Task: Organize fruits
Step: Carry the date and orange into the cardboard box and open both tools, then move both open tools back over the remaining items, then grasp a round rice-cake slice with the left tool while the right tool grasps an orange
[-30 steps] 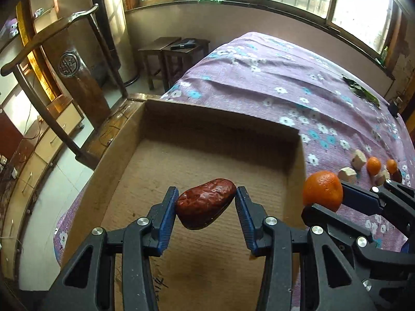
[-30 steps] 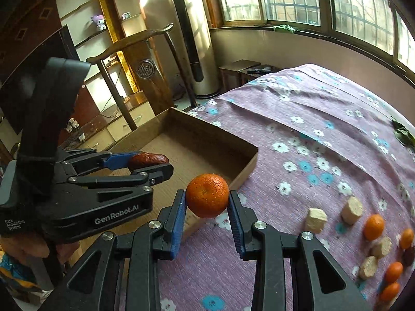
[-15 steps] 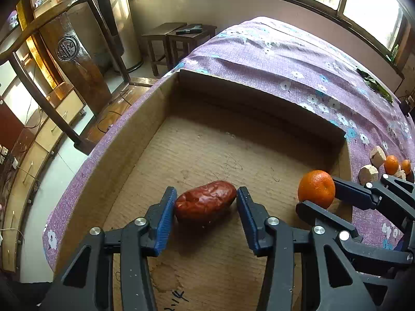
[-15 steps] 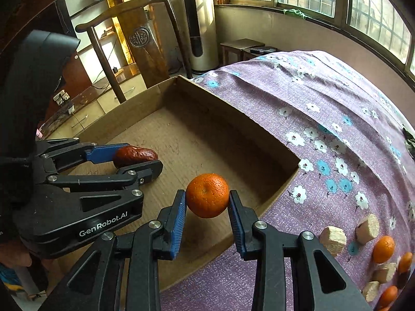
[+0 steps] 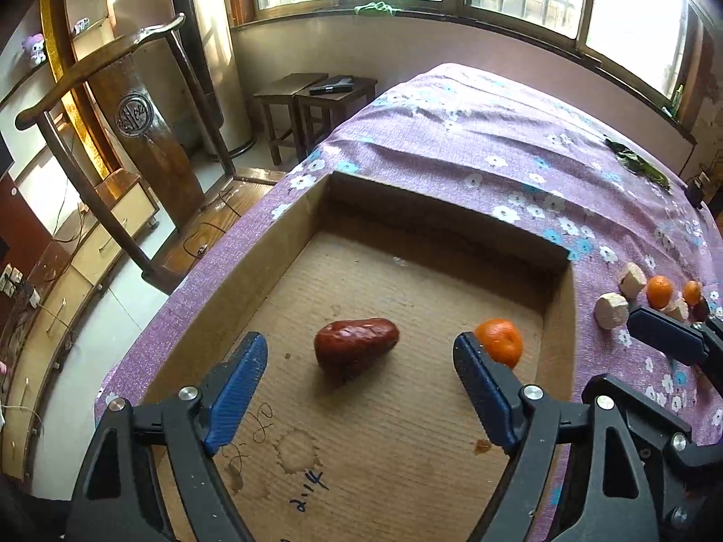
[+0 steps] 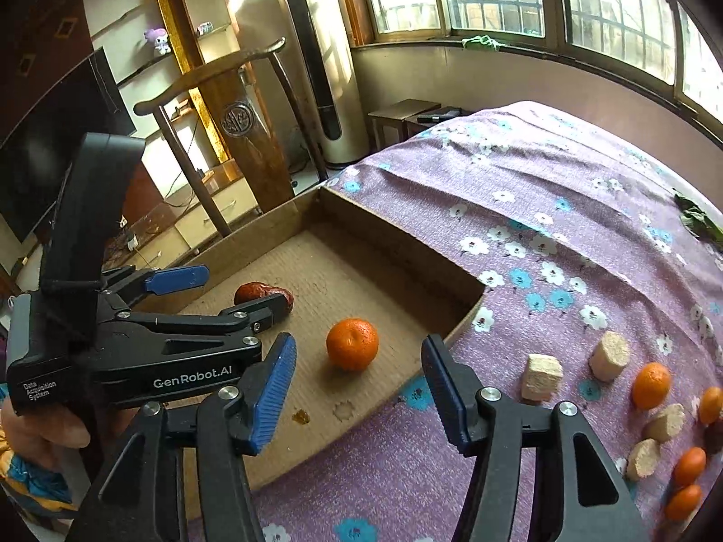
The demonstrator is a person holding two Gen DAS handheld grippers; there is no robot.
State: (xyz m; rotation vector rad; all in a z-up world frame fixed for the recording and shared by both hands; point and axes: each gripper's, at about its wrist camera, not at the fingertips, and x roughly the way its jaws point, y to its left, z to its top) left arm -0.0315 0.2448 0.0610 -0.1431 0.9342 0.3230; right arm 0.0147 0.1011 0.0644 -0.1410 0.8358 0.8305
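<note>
A shallow cardboard box (image 5: 289, 244) (image 6: 465, 311) lies on the purple flowered bedspread. A red date (image 5: 356, 347) (image 6: 253, 291) and a mandarin (image 5: 499, 348) (image 6: 352, 343) rest on its floor. My left gripper (image 5: 357, 388) is open above the date, jaws wide apart, empty; it also shows in the right wrist view (image 6: 226, 289). My right gripper (image 6: 359, 388) is open just behind the mandarin, empty. More mandarins (image 6: 650, 385) and beige chunks (image 6: 541, 377) lie on the bedspread to the right.
A wooden chair (image 5: 135, 126) stands left of the bed, with two dark stools (image 5: 316, 90) behind. A green leaf (image 6: 698, 221) lies at the far right of the bed. Windows run along the back wall.
Both grippers opened and pulled back. The date and the mandarin were let go and now rest on the box floor.
</note>
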